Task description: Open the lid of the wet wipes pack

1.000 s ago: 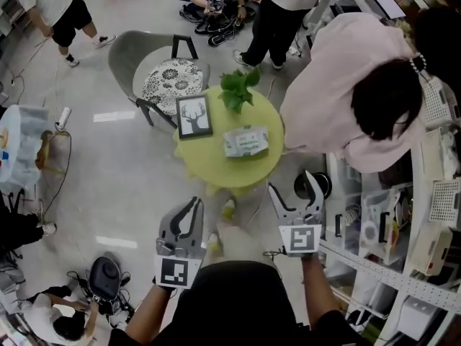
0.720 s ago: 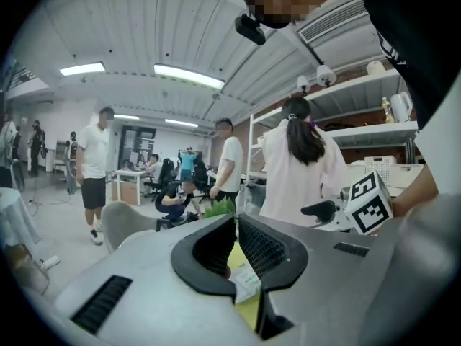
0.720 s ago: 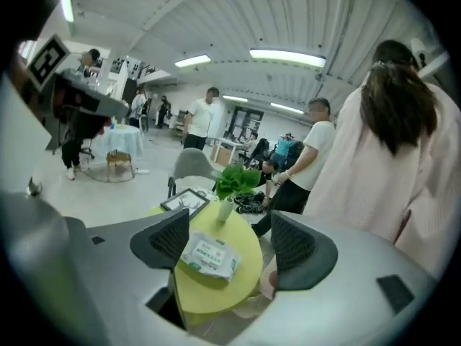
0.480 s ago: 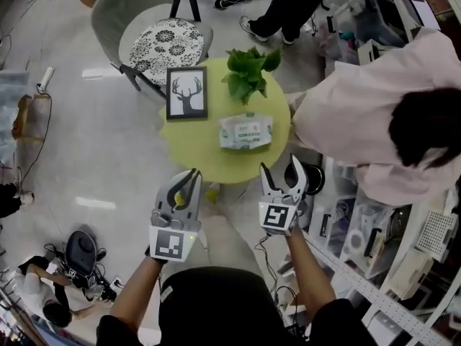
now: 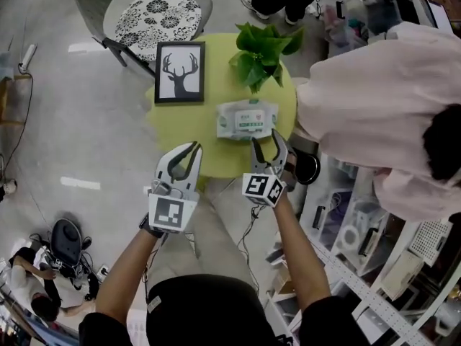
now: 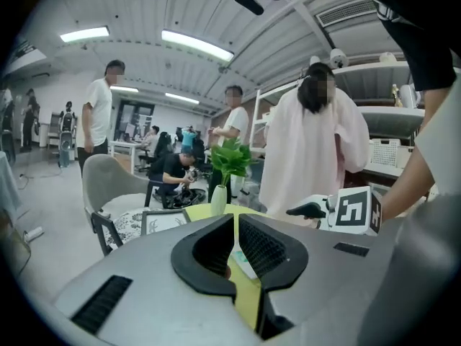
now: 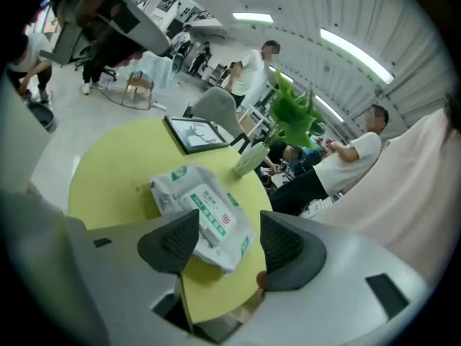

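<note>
Lying long-axis left to right on the round table (image 5: pixel 173 132), the wet wipes pack (image 5: pixel 247 119) sits just beyond the right tongs (image 5: pixel 266 143), which are apart, empty and lately narrowing, nearer than the closed left tongs (image 5: pixel 192 148).

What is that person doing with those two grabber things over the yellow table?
A person holds a grabber tool in each hand above a round yellow table. A wet wipes pack lies on it, and its lid looks unopened. The right gripper points at the pack with its jaws apart. They have just been closing a little but grip nothing and do not seem to touch the pack. The left gripper has its jaws together and is empty.
</note>
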### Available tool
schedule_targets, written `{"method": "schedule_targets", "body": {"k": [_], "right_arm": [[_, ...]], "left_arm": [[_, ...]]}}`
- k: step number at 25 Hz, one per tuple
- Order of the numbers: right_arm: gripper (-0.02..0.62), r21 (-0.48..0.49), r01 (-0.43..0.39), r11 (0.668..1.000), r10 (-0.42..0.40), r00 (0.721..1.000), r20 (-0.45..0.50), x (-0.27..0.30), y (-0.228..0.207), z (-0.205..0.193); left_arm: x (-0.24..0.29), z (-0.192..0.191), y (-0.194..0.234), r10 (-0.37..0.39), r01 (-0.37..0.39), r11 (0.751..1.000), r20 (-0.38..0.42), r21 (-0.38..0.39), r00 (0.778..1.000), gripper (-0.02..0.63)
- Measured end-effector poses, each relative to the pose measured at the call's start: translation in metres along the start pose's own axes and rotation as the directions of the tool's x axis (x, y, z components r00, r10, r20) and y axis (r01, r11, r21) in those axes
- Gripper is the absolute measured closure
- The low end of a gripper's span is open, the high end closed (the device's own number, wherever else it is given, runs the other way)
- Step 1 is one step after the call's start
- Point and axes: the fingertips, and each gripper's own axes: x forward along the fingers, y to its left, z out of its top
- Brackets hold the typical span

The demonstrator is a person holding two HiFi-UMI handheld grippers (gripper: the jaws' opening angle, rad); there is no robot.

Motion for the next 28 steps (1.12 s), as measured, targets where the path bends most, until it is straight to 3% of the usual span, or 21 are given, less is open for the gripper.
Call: {"method": "schedule_targets", "body": {"k": [7,14,20,28], "right_arm": [[0.362,-0.119,-0.064,0.991,0.058,0.997,-0.052,0.036,0.027,-0.017],[0.426,-0.219,-0.058,0.974,0.046,0.997,-0.059,0.046,0.033,-0.022],[0.561,-0.337,-0.039,0.941,0.023,0.998,-0.052,0.043,0.042,-0.020],[0.574,-0.352,-0.043,0.935,0.023,0.998,-0.059,0.043,0.043,-0.021]], "left_arm": [[0.024,-0.027,0.007,0.021,-0.021,1.000,-0.034,-0.006,0.999,0.569],[0.021,-0.041,0.007,0.029,-0.032,0.998,-0.061,-0.055,0.998,0.569],[0.019,-0.043,0.003,-0.001,-0.008,0.993,-0.074,-0.117,0.997,0.569],[0.020,-0.040,0.000,0.006,-0.013,0.992,-0.061,-0.122,0.998,0.569]]}}
